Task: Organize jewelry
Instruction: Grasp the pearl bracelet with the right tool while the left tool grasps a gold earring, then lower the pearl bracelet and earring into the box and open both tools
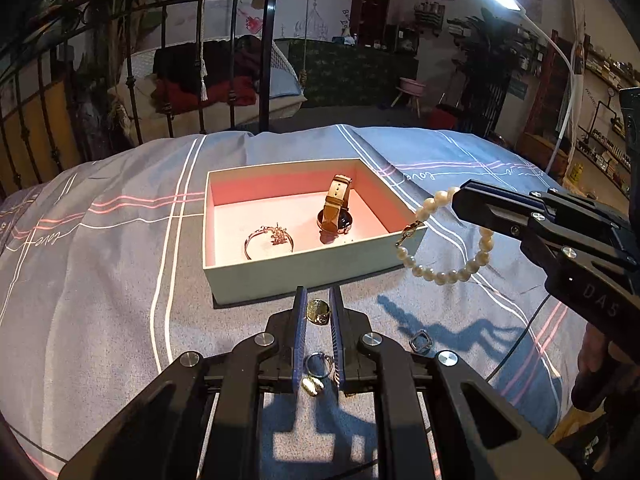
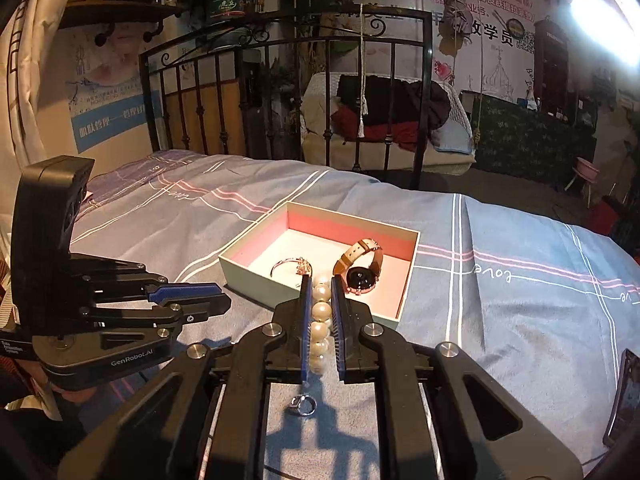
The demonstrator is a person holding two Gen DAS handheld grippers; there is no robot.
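Observation:
A pale box with a pink inside point(image 1: 280, 276) point(image 2: 256, 280) sits on the bed. In it lie a thin bangle point(image 1: 269, 240) point(image 2: 291, 266) and a tan-strap watch point(image 1: 336, 212) point(image 2: 360, 268). My right gripper point(image 2: 321, 292) point(image 1: 456, 200) is shut on a pearl bracelet point(image 1: 448, 256) point(image 2: 320, 320) and holds it in the air beside the box's right front corner. My left gripper point(image 1: 318, 300) hangs low over the bedding in front of the box, jaws a little apart. A gold ring point(image 1: 318, 312) lies between its tips, untouched as far as I can see.
A silver ring point(image 1: 319, 364), a small gold piece point(image 1: 311, 386) and a square-topped ring point(image 1: 420, 341) point(image 2: 303, 405) lie on the grey striped bedding point(image 1: 100, 260). A black iron bed frame point(image 1: 264, 40) stands behind. A phone point(image 2: 624, 396) lies at the right edge.

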